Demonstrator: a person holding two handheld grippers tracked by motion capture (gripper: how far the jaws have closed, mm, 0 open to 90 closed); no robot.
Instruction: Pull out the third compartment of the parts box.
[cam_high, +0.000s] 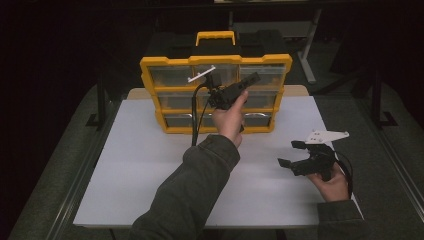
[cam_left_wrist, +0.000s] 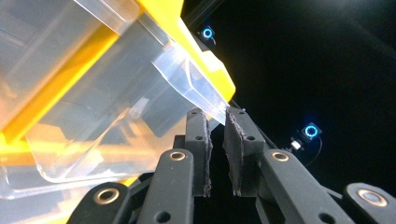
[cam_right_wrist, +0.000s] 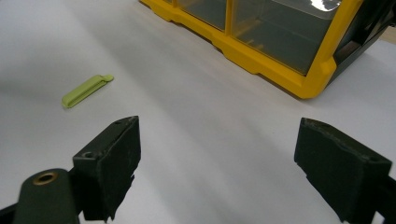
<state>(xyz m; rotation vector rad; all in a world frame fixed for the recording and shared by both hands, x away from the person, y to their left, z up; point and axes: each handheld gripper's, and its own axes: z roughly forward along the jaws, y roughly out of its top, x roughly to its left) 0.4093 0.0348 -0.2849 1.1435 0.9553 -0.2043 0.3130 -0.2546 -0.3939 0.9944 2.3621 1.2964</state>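
A yellow drawer organizer (cam_high: 216, 95) stands upright at the white table's (cam_high: 150, 165) far edge. The left gripper (cam_high: 248, 83) is raised to its top row, jaws narrowed around a clear drawer's (cam_left_wrist: 140, 93) lip, probably to pull it. The right gripper (cam_high: 289, 153) waits near the table, jaws wide and empty. A green clip (cam_right_wrist: 87, 90) lies apart. No lettering is legible.

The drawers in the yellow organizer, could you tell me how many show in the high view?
9, it seems: three rows of three across the yellow organizer. The left gripper and hand cover part of the middle and right ones.
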